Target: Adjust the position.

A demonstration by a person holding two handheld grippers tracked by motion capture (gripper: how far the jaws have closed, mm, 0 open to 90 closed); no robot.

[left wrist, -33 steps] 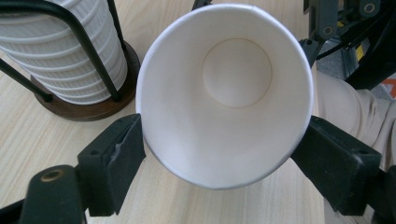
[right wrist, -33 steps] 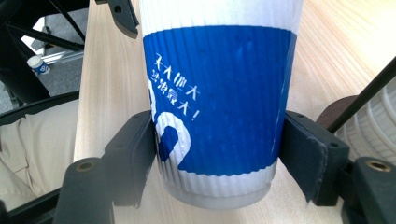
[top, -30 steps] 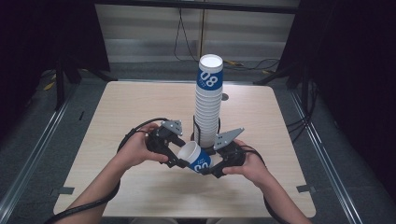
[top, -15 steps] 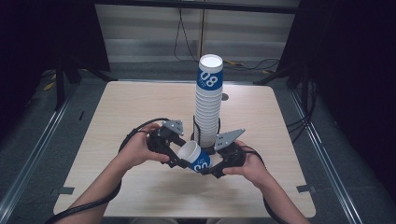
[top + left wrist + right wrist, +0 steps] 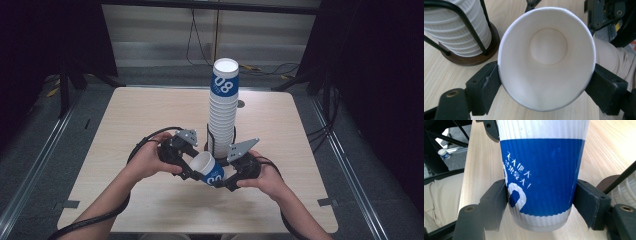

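Table: a pale wood-grain table [image 5: 150, 115] with rounded corners, bare apart from the cup rack and the hands.
Room: grey floor around the table, dark curtains at both sides, a pale wall behind with cables hanging down it.
Cup stack: a tall stack of cups [image 5: 223, 107], white and ribbed with a blue "08" band on the top one, stands upright in a black wire holder on a round dark wooden base [image 5: 477, 56], near the table's middle.
Loose cup: one paper cup [image 5: 207, 169] lies tilted just in front of the stack, mouth toward the person's left.
Left gripper [image 5: 186, 165]: jaws clamped on the cup's rim, one at each side.
Right gripper [image 5: 227, 179]: jaws pressed against the cup's blue band near its base.
Hard to make out: the white characters on the band are too small to read; the cup hides most of the table in both gripper views.
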